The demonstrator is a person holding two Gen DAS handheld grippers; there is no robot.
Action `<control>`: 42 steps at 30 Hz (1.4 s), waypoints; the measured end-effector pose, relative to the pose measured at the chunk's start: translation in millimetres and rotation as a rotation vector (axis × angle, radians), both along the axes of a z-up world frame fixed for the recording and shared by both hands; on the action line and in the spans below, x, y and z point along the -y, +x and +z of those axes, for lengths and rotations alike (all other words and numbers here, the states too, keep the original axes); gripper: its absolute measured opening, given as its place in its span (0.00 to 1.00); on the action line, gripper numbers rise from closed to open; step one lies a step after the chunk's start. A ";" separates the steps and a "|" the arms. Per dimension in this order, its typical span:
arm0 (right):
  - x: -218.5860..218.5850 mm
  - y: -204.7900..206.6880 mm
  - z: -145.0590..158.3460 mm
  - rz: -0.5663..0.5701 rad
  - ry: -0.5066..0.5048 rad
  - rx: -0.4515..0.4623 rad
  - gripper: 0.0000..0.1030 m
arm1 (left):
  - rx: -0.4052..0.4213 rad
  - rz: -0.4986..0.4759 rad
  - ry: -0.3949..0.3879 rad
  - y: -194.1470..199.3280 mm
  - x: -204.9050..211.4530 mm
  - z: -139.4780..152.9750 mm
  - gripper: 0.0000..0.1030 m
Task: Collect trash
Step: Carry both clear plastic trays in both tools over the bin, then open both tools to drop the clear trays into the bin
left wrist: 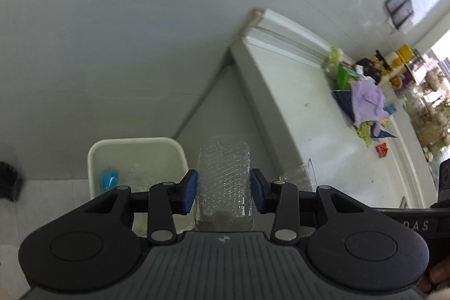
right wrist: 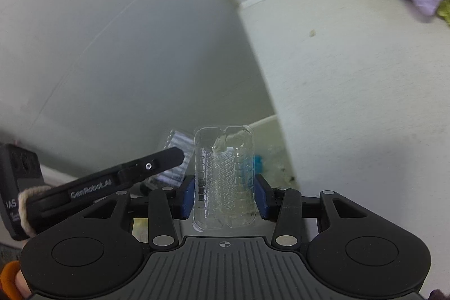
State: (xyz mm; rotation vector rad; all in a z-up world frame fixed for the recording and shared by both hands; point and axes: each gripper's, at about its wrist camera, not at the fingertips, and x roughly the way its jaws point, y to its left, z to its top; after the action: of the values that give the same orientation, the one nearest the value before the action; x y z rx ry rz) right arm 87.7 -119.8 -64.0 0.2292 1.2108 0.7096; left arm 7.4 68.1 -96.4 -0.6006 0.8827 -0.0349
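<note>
1. The left tongs [left wrist: 223,189] are clamped on a clear tray [left wrist: 223,179], blue pads pressing its two long sides; its long axis runs straight ahead, along the fingers.
2. The right tongs [right wrist: 225,191] are clamped the same way on a second clear tray [right wrist: 224,182], also lengthwise along the fingers.
3. The bin [left wrist: 135,144], white and open-topped, stands on the floor between the wall and the end of the table [left wrist: 281,103]. A blue scrap [left wrist: 109,179] already lies inside.
4. From the left tongs the bin lies ahead, below and to the left; the tray's far end hangs beside the bin's right rim, not over the opening.
5. From the right tongs only a corner of the bin [right wrist: 267,121] shows, ahead and just behind the tray, against the table's end.
6. The left tongs [right wrist: 157,159] reach in from the left of the right wrist view, so both hands crowd the same opening.
7. The left hand looks nearer; it needs a shift leftward before letting go.
8. More trash [left wrist: 365,100] remains on the table, well apart from both tongs.
</note>
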 end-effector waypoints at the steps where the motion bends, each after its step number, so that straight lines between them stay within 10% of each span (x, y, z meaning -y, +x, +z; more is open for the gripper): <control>1: -6.0 -1.7 -3.5 0.011 -0.004 -0.007 0.40 | -0.009 0.009 0.000 -1.5 -2.9 -3.5 0.36; 42: -135.4 43.4 -223.8 0.039 -0.378 -0.084 0.42 | -0.351 -0.019 0.149 66.7 -47.6 -218.2 0.37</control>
State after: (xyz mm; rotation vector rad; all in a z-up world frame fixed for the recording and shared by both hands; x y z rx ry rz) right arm 131.1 15.6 -287.8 -0.0799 1.4071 0.4961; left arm 74.1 115.7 -314.6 -0.4651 1.2194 0.1222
